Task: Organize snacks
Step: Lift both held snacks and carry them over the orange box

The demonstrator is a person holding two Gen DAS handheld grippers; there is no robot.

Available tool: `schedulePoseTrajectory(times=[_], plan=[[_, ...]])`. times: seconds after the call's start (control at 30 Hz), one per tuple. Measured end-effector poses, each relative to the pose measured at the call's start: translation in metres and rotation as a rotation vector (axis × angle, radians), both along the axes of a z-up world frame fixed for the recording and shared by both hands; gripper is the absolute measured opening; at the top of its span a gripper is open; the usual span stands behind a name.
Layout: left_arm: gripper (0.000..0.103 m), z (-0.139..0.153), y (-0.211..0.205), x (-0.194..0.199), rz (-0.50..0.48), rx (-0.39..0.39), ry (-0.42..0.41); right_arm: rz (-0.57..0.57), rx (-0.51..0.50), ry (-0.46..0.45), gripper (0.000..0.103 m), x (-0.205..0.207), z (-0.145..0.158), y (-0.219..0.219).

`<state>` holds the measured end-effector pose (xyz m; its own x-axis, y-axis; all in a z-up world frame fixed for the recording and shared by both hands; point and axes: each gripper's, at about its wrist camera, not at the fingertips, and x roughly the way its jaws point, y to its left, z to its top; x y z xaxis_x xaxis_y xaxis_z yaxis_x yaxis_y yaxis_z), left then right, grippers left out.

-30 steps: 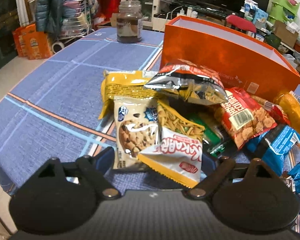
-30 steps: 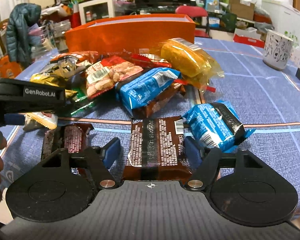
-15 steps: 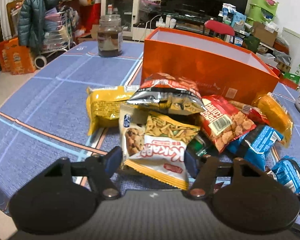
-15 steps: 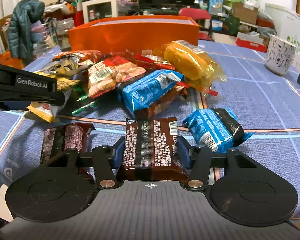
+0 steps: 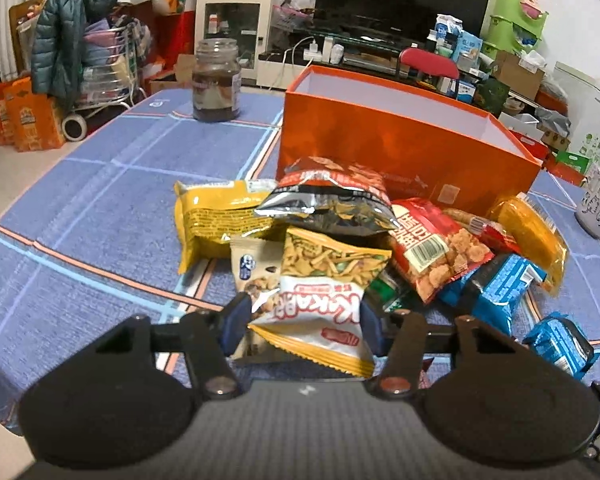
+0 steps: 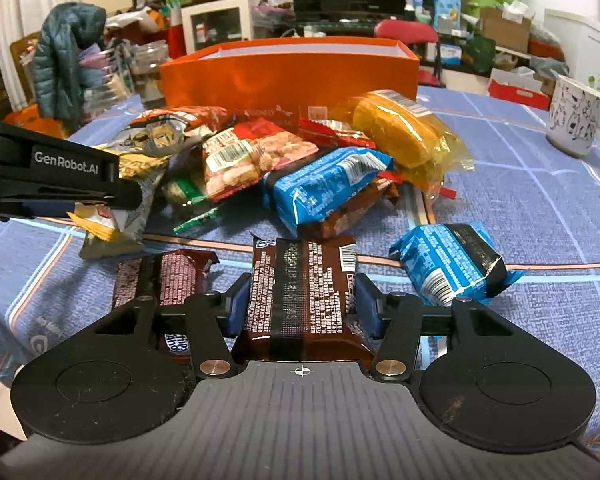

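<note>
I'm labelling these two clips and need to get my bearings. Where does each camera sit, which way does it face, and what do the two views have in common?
Left wrist: on the left gripper, looking forward and down over the snack pile toward the orange box; its jaws are closing on the white-and-yellow snack bag.
Right wrist: on the right gripper, facing the same pile; its pads press the brown wrapped bar, and the other gripper shows at the left edge.
Shared: box, red peanut bag, blue table cover.
</note>
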<state>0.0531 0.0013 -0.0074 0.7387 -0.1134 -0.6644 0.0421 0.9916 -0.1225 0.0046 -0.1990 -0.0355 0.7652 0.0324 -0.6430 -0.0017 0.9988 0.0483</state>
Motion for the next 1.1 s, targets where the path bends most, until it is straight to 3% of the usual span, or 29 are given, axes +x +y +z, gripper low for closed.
schedulePoseTrajectory(times=[0.23,0.63,1.1], plan=[[0.055,0.017,-0.002,-0.014,-0.029,0.039,-0.105,0.021,-0.023,-0.022,0.04,-0.003,0.004,0.005],[0.054,0.028,-0.009,-0.023,-0.05,0.116,-0.198,0.029,-0.032,-0.017,0.04,-0.003,0.003,0.007],[0.054,0.032,-0.009,-0.026,-0.073,0.118,-0.225,0.038,-0.045,-0.026,0.04,-0.005,0.005,0.009]])
